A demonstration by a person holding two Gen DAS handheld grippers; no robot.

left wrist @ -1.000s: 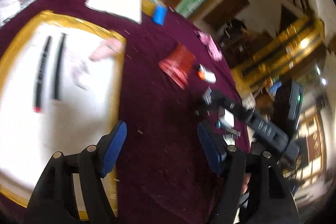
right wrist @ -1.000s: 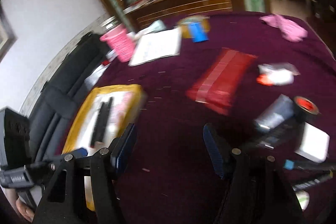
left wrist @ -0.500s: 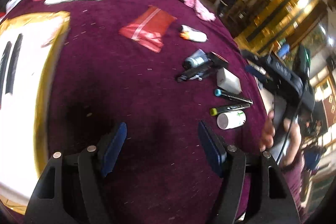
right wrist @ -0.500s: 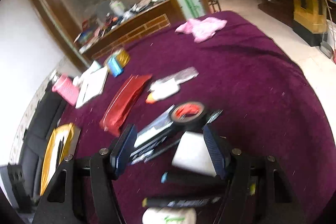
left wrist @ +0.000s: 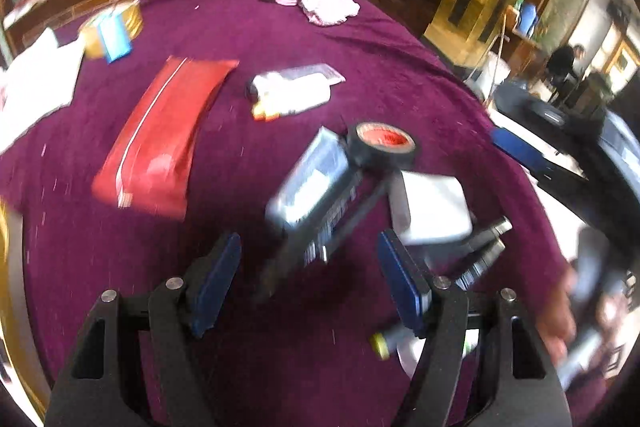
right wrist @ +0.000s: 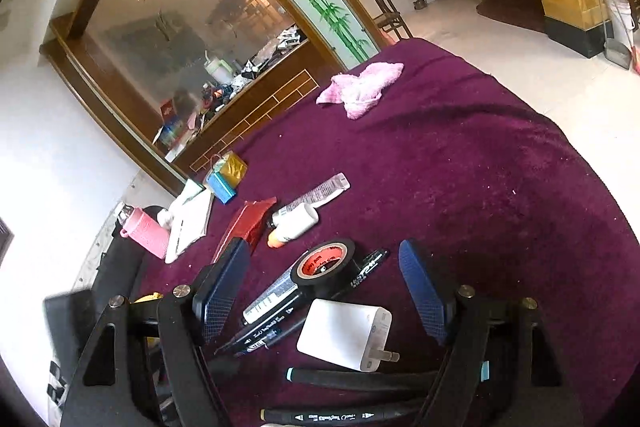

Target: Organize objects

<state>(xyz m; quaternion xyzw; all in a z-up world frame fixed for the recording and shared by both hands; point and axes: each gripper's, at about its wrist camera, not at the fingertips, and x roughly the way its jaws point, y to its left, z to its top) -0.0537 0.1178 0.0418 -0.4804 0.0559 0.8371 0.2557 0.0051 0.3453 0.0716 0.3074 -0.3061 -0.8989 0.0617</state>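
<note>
Rightward, bare purple tablecloth, clutter left, tape roll nearest.

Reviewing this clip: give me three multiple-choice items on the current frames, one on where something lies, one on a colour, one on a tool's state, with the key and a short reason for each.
1. Where does the white charger lie in the right wrist view?
A. Between the right tool's fingers, on the cloth
B. On the pink towel
C. Inside the tape roll

2. What colour is the inner core of the black tape roll?
A. Green
B. Red
C. Yellow

3. What is the state of the right tool?
A. Shut on the charger
B. Shut on a marker
C. Open, gripping nothing

Key: 1 A, the charger sits on the purple tablecloth in the gap between the blue pads. 2 B, the roll's core is red with dark print. 3 C, its jaws have just been opening and neither pad touches the charger or a marker.
</note>
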